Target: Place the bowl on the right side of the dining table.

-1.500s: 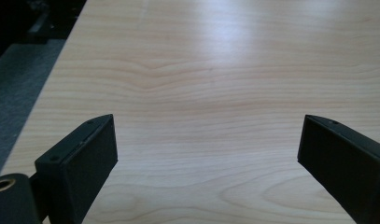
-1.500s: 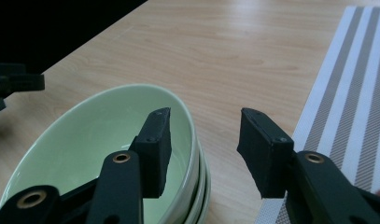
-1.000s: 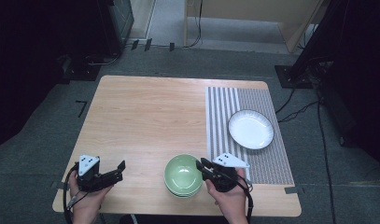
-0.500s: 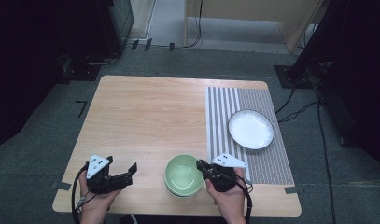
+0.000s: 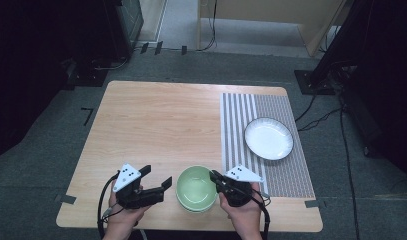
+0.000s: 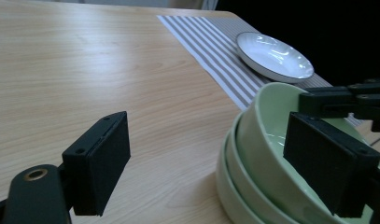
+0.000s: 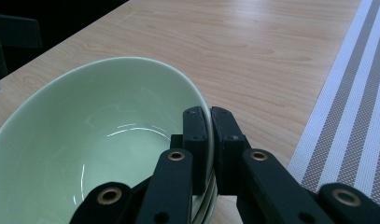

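Underneath, wooden table (image 5: 156, 125) — right gripper (image 5: 216, 178) pinches green bowl (image 5: 193, 186); left gripper (image 5: 158, 177) spread.

The high view looks forward and down from above the person's side, taking in the whole tabletop (image 5: 161, 125) from its near edge to its far edge. The left gripper view sits low and close above the wood near the near edge, facing across toward the striped mat (image 6: 211, 44) and white plate (image 6: 275, 55). The right gripper view looks down closely along its tool (image 7: 209, 135). All three views share the green bowls (image 5: 196, 188) at the near edge.
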The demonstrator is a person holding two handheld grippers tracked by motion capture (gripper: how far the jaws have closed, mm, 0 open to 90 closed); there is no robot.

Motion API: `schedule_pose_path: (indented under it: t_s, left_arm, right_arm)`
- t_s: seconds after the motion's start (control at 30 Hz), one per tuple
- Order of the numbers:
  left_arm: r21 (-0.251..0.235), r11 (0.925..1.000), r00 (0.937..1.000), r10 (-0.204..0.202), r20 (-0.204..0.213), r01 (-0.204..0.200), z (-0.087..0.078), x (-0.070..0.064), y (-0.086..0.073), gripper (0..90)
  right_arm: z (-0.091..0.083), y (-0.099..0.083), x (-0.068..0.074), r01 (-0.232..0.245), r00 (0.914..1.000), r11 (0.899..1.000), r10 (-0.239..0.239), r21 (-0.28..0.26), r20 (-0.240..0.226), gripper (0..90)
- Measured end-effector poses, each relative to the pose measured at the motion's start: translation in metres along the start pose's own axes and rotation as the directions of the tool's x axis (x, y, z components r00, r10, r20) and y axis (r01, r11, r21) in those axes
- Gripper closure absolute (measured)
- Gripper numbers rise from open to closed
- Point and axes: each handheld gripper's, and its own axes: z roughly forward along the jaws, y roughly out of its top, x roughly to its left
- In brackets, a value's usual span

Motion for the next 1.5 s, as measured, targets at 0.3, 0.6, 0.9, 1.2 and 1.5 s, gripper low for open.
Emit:
schedule_pose_path:
  t_s: [0.3,0.6,0.9,1.2,1.5]
  left_arm:
    - [0.099,0.9931,0.9962,0.057,0.067,-0.063,0.02,-0.022,0.003,25.6]
    - [0.225,0.9637,0.9896,0.142,0.025,-0.144,0.039,-0.041,0.007,50.2]
    - [0.251,0.9439,0.9646,0.245,-0.097,-0.215,0.047,-0.051,0.003,72.9]
    - [0.194,0.9521,0.9551,0.265,-0.133,-0.237,0.044,-0.053,0.003,82.8]
    - [0.151,0.9509,0.9442,0.292,-0.152,-0.27,0.04,-0.057,0.003,84.5]
  right_arm:
    - [-0.001,0.0,0.004,0.027,0.9995,0.999,-0.026,-0.017,0.018,86.7]
    - [-0.002,-0.001,0.007,0.036,0.9989,0.999,-0.035,-0.031,0.03,86.7]
    - [-0.003,-0.002,0.009,0.063,0.9973,0.997,-0.061,-0.049,0.04,86.6]
    - [-0.004,-0.003,0.01,0.068,0.9969,0.996,-0.065,-0.064,0.045,86.6]
    - [-0.006,-0.001,0.006,0.041,0.9992,0.996,-0.04,-0.081,0.003,86.1]
